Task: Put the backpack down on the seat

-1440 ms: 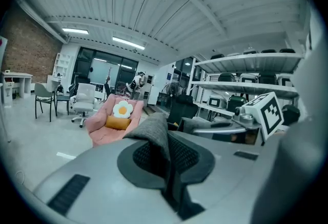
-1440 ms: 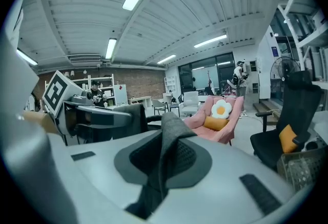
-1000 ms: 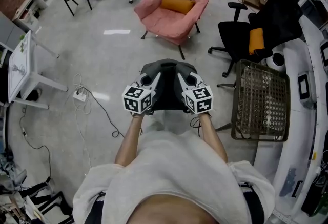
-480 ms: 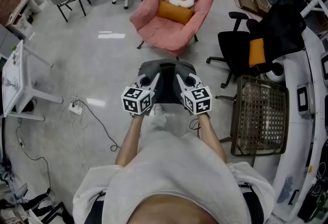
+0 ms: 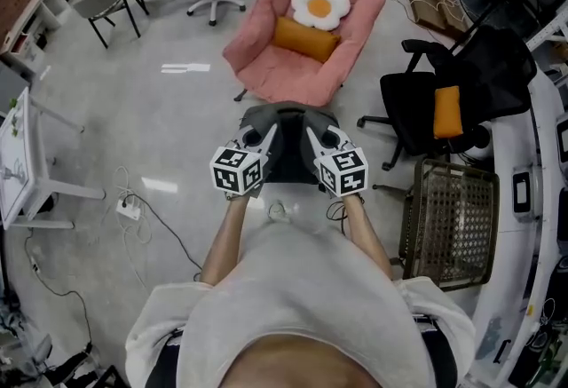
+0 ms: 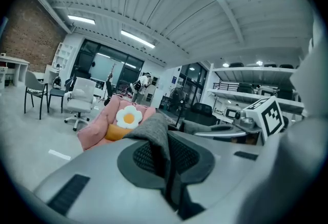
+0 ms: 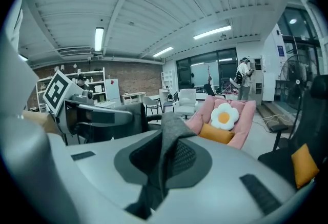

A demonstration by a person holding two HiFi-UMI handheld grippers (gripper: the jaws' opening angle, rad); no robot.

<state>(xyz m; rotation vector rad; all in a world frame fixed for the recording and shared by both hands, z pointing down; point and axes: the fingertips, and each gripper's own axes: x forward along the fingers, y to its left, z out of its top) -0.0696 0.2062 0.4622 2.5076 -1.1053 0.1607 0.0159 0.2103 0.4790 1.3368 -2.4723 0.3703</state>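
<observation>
1. The backpack (image 5: 286,146), dark grey, hangs in the air in front of the person. It is above the floor (image 5: 169,111), short of the pink armchair (image 5: 282,75) and not touching its seat.
2. The left gripper (image 5: 264,138) has its fingers (image 6: 87,171) pressed together on a fold of grey fabric at the top of the bag. The right gripper (image 5: 314,138) pinches a second fold just beside it between its own fingers (image 7: 246,177).
3. The bag looks soft and slack, since the fabric bunches and creases where it is pinched. It will likely sag and swing under the two holds. Its weight cannot be read from here.
4. The two holds at the top suit it, keeping the body hanging below. A thin fold could creep out of the pads if the bag is loaded, so both pinches should hold until the base rests on the seat, in front of the orange pillow (image 5: 304,37) and flower cushion (image 5: 319,4).
</observation>
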